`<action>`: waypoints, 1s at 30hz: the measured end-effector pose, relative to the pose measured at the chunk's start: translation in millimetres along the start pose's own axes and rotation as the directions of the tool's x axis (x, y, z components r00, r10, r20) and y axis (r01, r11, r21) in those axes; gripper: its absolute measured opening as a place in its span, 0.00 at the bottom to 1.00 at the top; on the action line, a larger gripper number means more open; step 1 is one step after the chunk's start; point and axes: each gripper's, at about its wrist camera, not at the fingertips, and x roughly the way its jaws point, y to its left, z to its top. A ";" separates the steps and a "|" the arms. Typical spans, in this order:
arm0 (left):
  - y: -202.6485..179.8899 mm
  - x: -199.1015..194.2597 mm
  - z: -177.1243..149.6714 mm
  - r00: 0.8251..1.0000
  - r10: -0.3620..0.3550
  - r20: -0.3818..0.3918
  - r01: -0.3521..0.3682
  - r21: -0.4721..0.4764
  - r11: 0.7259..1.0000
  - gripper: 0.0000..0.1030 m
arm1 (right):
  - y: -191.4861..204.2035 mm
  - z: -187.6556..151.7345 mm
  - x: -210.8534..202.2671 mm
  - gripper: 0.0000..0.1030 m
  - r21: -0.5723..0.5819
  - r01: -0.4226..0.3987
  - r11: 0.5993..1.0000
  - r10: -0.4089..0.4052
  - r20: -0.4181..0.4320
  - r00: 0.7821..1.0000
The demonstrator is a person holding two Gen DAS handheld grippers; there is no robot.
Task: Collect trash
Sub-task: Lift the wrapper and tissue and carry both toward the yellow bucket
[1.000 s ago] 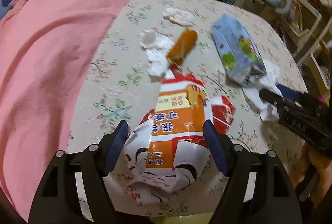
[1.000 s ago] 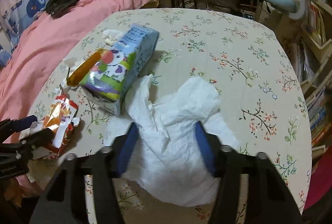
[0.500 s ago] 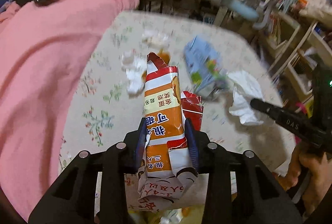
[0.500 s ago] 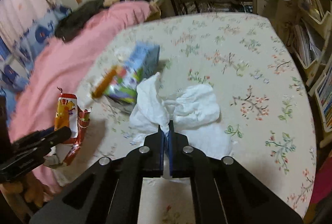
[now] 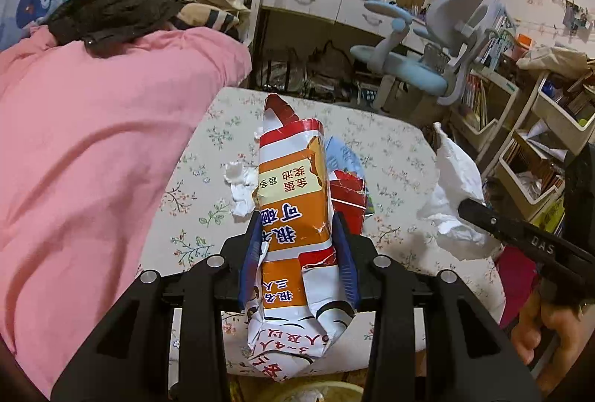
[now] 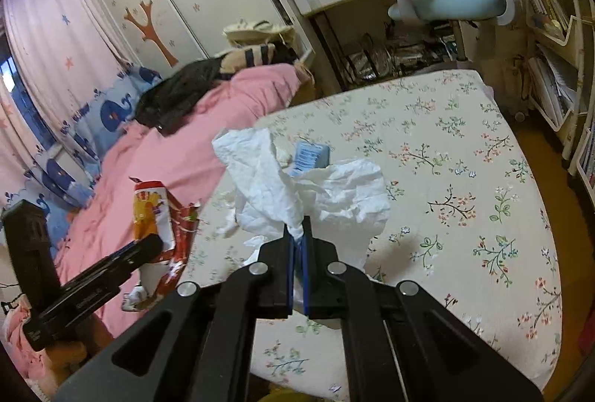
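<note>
Your left tongs (image 5: pixel 297 253) clench a torn orange-and-white snack wrapper (image 5: pixel 293 216), creased, its ripped red top pointing to twelve o'clock, held above the floral bench (image 5: pixel 390 149). Your right tongs (image 6: pixel 297 245) are clamped tight on a crumpled white tissue (image 6: pixel 297 186), which billows upward from the pads. A blue milk carton (image 6: pixel 308 156) lies on the bench at twelve o'clock beyond the tissue; its contents are hidden.

Child's bedroom: bed (image 5: pixel 93 160), whale pillows (image 6: pixel 111 112)

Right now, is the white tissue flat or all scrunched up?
Scrunched up. The white tissue bunches in crinkled folds, pinched in the right gripper.
</note>
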 end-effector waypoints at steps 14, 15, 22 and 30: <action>-22.4 -33.4 -6.3 0.993 0.056 0.103 -0.066 0.091 0.994 0.35 | -4.8 -8.8 -22.4 0.04 0.044 -0.080 0.996 0.077 0.069 0.995; -25.5 -35.4 -7.2 0.992 0.061 0.111 -0.073 0.104 0.992 0.35 | -4.8 -8.5 -22.6 0.04 0.045 -0.084 0.995 0.081 0.073 0.994; -34.4 -42.4 -7.9 0.987 0.073 0.144 -0.093 0.139 0.986 0.35 | -5.6 -8.8 -25.3 0.04 0.042 -0.095 0.995 0.090 0.095 0.991; -44.1 -48.5 -8.3 0.981 0.080 0.179 -0.111 0.173 0.979 0.35 | 1.3 -10.5 -31.3 0.04 0.001 -0.104 0.995 0.103 0.124 0.987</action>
